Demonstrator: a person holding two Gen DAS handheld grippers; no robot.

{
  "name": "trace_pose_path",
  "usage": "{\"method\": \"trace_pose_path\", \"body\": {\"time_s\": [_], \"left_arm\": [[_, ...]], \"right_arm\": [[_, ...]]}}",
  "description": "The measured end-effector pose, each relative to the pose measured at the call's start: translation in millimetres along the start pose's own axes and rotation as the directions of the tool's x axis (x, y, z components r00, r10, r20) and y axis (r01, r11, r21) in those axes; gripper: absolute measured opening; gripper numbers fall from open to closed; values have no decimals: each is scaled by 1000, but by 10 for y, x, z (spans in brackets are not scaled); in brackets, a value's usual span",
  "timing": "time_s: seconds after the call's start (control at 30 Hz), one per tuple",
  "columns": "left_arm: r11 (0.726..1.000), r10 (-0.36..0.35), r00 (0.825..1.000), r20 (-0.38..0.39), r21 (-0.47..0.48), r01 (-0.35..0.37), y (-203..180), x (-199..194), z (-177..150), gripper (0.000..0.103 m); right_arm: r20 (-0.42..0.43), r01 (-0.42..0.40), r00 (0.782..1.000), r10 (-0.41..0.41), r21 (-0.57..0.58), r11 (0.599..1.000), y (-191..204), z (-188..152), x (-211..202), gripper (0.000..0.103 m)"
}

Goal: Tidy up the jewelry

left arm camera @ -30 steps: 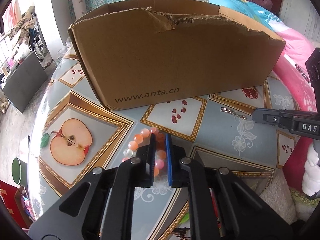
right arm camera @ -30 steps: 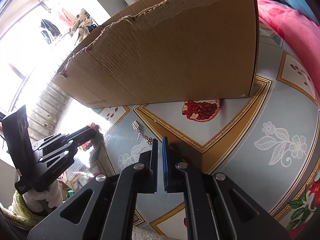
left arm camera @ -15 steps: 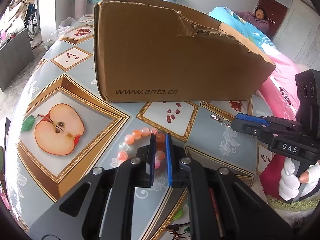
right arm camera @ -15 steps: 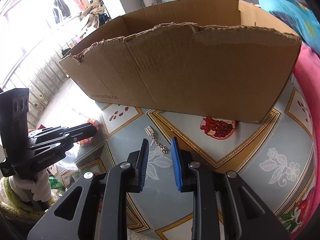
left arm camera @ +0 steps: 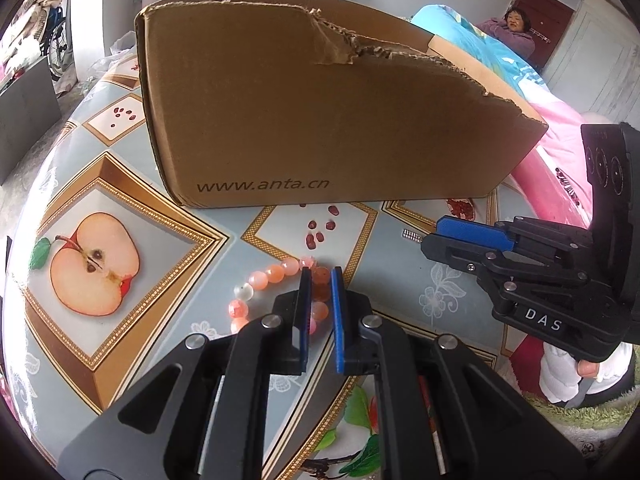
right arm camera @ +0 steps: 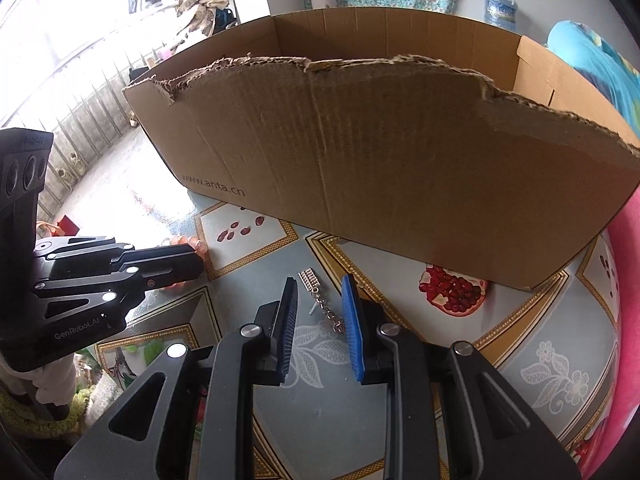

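Observation:
A bracelet of orange and pink beads lies on the patterned table in front of a brown cardboard box. My left gripper points down at it, its narrow jaws shut on one orange bead. A short silver chain with a flat clasp lies on the table to the right. My right gripper hovers just over it, open, with the chain showing in the gap and untouched. In the left wrist view the right gripper reaches in from the right, next to the clasp.
The open box has a torn front rim and fills the far side of the table. Pink bedding lies beyond the table's right edge. A person lies on a bed at the back right.
My right gripper's jaws went from shut to open, and it rolled and shifted over the silver chain. My left gripper kept its hold on the bead and tilted slightly.

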State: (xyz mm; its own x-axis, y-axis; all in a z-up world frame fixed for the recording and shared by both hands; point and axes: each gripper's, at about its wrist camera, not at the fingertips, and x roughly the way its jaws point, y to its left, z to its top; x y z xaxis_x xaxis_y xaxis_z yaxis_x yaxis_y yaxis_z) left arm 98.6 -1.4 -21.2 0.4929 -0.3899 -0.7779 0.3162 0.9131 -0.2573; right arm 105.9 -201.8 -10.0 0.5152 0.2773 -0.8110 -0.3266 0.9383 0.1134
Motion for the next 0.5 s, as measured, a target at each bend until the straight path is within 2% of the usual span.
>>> {"method": "trace_pose_path", "body": {"time_s": [0.17, 0.23, 0.3, 0.43, 0.5], "left_arm": [[1000, 27, 999, -20, 7, -27, -48, 33, 38, 9], [999, 33, 999, -24, 9, -32, -57, 43, 47, 9], [999, 37, 999, -25, 11, -37, -67, 53, 53, 9], [999, 39, 999, -23, 9, -39, -82, 61, 54, 9], [999, 41, 999, -24, 13, -40, -86, 66, 56, 9]], "right_arm": [[1, 42, 999, -42, -73, 996, 136, 16, 67, 22], [-4, 33, 999, -33, -77, 996, 153, 9, 49, 13], [-9, 27, 1000, -27, -59, 998, 156, -10, 26, 7], [-9, 3, 1000, -3, 14, 1000, 83, -29, -2, 4], [-12, -36, 999, 36, 69, 997, -23, -50, -2, 3]]}}
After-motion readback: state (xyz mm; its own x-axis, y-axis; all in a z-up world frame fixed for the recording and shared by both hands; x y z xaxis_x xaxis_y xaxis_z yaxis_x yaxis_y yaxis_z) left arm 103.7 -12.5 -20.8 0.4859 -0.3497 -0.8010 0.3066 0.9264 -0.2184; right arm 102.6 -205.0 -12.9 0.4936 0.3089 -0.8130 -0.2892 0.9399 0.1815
